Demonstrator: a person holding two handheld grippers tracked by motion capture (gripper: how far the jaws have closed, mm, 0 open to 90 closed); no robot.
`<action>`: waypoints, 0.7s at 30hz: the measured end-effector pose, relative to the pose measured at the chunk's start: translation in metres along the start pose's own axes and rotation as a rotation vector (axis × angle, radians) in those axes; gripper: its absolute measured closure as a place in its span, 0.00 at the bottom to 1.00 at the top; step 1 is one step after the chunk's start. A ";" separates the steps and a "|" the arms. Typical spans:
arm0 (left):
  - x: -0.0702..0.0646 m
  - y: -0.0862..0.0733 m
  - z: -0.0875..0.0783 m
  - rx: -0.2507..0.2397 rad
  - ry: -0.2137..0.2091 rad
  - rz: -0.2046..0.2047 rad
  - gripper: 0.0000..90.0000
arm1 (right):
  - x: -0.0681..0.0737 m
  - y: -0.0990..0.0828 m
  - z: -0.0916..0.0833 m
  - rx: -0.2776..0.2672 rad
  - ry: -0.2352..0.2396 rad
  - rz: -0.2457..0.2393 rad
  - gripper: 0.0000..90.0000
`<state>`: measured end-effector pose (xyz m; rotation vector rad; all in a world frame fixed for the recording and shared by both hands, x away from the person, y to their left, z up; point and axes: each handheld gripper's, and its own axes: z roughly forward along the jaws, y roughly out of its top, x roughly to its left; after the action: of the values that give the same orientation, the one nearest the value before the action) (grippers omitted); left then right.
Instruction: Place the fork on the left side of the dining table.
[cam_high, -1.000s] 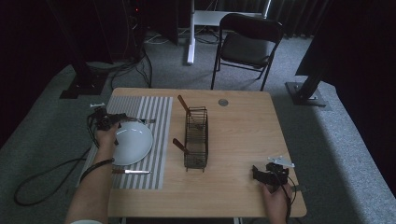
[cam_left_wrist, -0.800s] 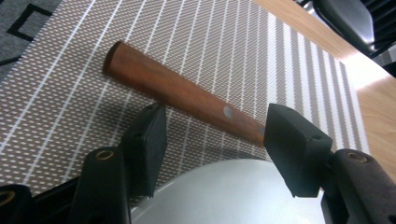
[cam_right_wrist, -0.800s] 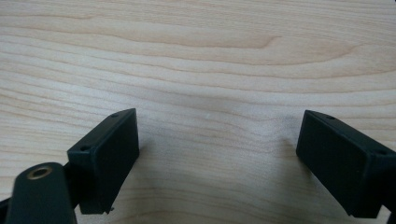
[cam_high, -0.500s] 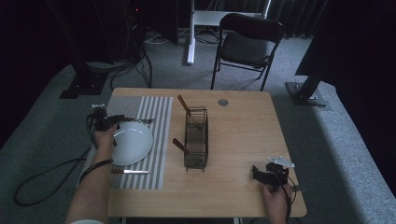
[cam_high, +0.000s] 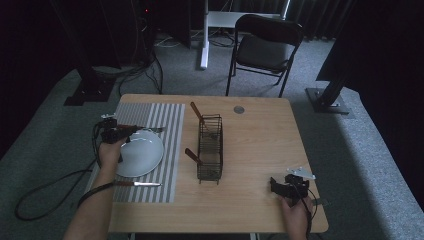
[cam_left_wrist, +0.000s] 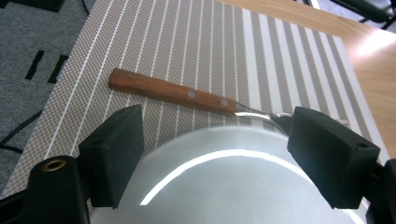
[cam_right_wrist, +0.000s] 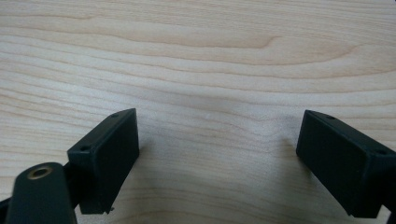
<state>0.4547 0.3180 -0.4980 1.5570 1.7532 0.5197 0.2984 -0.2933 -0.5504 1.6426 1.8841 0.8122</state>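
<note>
From above, a wooden table (cam_high: 260, 135) stood in a dark room, with a black chair (cam_high: 265, 47) on the grey floor behind it. A striped mat (cam_high: 162, 122) lay on the left part of the table. On the mat sat a white plate (cam_high: 142, 152). A fork (cam_high: 150, 129) lay on the mat just past the plate, and a knife (cam_high: 137, 184) lay on the mat near the front edge. A wire basket (cam_high: 210, 147) stood in the middle of the table, with two brown handles sticking out of it. A small round thing (cam_high: 239, 109) lay on the wood near the back edge. The left gripper (cam_high: 122, 134) hung over the far rim of the plate, held by a hand (cam_high: 109, 152). The right gripper (cam_high: 279, 186) was low over the wood at the front right corner, well apart from the basket.

In the left gripper view, the jaws were spread wide, with nothing between them but the plate's far rim (cam_left_wrist: 233, 186) below. The fork (cam_left_wrist: 173, 92) had a brown wooden handle and lay on the mat (cam_left_wrist: 187, 42) just beyond the plate. Its metal end ran behind the right jaw.

In the right gripper view, the jaws were spread wide too. Bare wood (cam_right_wrist: 210, 60) lay under them, and they pinched nothing.
</note>
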 end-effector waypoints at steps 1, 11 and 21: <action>-0.002 -0.001 -0.003 -0.001 -0.016 0.009 0.21 | 0.000 0.000 0.000 0.000 0.000 0.000 0.14; -0.015 -0.013 -0.025 -0.007 -0.019 0.109 0.21 | 0.000 0.000 0.000 0.000 0.000 0.000 0.14; -0.027 -0.027 -0.043 -0.005 -0.034 0.174 0.21 | 0.000 0.000 0.000 0.000 0.000 0.000 0.14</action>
<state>0.4047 0.2934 -0.4825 1.7148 1.5989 0.5778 0.2985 -0.2933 -0.5504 1.6431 1.8842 0.8127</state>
